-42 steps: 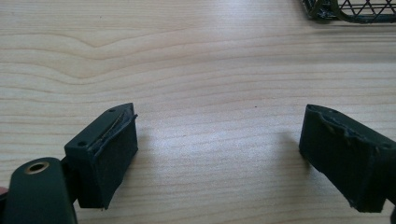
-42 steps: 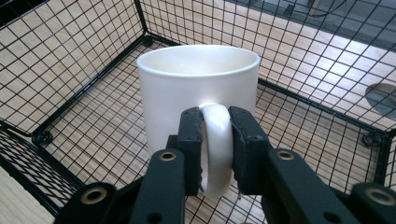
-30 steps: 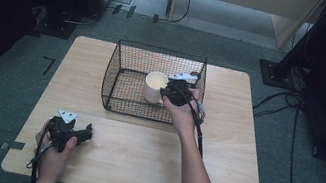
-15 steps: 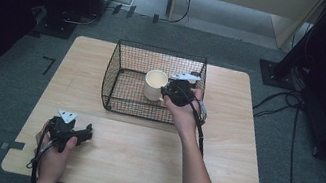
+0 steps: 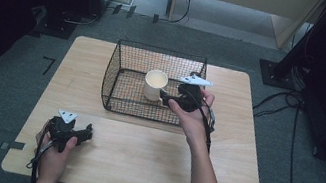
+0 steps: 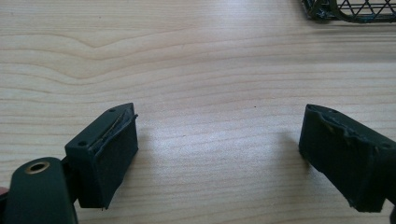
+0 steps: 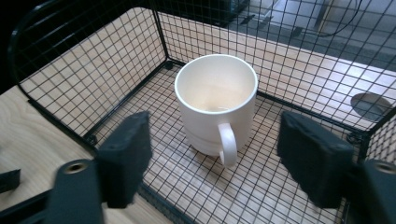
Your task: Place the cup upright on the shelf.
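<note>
At the lower left of the high view, the left hand (image 5: pixel 54 153) holds the left gripper (image 5: pixel 85 134) low over the wooden table (image 5: pixel 139 158), near the table's front left edge and well apart from everything else on it. In the left gripper view its two black jaws stand wide apart at the bottom corners of the frame, with bare wood grain between them and nothing held; a bit of black wire shows at the upper right of that frame. Moving toward the centre of the high view, a black wire basket (image 5: pixel 125 64) sits on the back half of the table, and a white mug (image 5: pixel 155 84) stands upright inside it, right of the basket's middle. Just right of the mug, the right hand (image 5: pixel 192 117) reaches over the basket's front right corner with the right gripper (image 5: pixel 164 96), its jaws pointing left at the mug. In the right gripper view the mug (image 7: pixel 216 100) stands in the centre on the basket's mesh floor, empty, its handle turned toward the camera. The right gripper's jaws are spread open at the lower left and lower right of that frame, one on each side of the mug's handle and clear of it.
</note>
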The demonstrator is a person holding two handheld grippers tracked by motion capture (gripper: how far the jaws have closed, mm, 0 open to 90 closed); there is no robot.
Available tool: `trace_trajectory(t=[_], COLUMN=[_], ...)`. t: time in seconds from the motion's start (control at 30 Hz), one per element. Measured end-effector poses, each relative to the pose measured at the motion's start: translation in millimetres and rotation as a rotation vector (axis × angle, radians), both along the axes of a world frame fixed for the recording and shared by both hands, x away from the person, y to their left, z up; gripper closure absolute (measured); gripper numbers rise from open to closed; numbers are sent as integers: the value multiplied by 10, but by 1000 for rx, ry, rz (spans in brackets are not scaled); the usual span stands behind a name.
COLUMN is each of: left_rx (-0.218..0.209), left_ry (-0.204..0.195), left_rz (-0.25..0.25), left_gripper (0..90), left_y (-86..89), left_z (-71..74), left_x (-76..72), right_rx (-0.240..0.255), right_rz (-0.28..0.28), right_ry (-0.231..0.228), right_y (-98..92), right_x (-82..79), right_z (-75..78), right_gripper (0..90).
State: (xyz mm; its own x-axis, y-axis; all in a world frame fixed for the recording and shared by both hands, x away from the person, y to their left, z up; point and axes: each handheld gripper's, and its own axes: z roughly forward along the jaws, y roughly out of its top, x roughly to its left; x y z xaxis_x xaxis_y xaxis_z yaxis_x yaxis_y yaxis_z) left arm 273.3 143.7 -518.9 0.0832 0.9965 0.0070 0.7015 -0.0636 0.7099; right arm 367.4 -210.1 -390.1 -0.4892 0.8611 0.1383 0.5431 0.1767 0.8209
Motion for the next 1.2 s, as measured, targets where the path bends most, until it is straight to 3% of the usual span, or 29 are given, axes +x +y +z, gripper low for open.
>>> trace_trajectory(t=[0.23, 0.37, 0.77, 1.2], left_rx=[0, 0, 0, 1], left_ry=[-1, -1, -1, 1], left_rz=[0, 0, -1, -2], left_gripper=[120, 120, 120, 120], left_y=[-1, -1, -1, 0], left_z=[-1, -1, -1, 0], left_x=[0, 0, 0, -1], right_rx=[6, -3, -2, -9], right_rz=[9, -7, -64, -156], right_ry=[-10, -21, -44, -20], right_y=[-143, -227, -553, -952], right_x=[-197, -298, -571, -768], right_z=[60, 83, 66, -151], right_gripper=[26, 0, 0, 0])
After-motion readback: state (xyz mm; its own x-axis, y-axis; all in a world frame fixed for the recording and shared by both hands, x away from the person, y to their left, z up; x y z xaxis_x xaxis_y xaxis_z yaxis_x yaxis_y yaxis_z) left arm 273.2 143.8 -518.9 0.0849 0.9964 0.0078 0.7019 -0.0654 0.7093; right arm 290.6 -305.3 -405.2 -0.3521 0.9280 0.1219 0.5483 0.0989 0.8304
